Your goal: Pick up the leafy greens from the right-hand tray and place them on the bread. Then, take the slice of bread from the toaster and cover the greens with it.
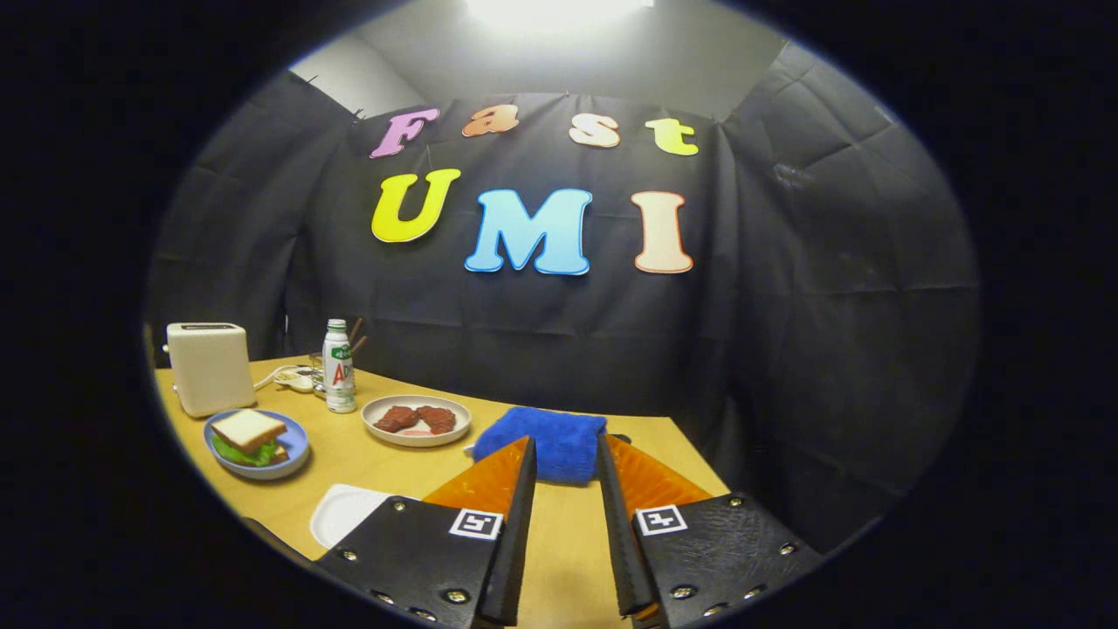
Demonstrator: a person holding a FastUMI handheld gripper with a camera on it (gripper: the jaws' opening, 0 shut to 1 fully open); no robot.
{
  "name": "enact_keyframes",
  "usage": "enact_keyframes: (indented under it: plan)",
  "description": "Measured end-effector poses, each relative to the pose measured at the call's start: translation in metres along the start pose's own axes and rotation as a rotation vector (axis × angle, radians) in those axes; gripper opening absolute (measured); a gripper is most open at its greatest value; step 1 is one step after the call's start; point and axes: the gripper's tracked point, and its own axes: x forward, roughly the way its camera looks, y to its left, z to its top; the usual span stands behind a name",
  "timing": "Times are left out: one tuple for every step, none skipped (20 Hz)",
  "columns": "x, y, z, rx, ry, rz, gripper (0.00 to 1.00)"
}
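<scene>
Greens mostly hidden (under bread).

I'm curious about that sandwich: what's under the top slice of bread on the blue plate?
Under the top bread slice on the blue plate, leafy greens poke out. Whatever lies beneath them is mostly covered. The claw is open, holding nothing, far from the plate.
</scene>
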Motion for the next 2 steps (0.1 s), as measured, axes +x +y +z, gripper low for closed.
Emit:
enact_keyframes:
  plan:
    - [-0.001, -0.019, -0.006, -0.002, 0.004, -0.004, 0.41]
    - [-0.001, -0.033, -0.012, -0.011, 0.013, 0.0, 0.41]
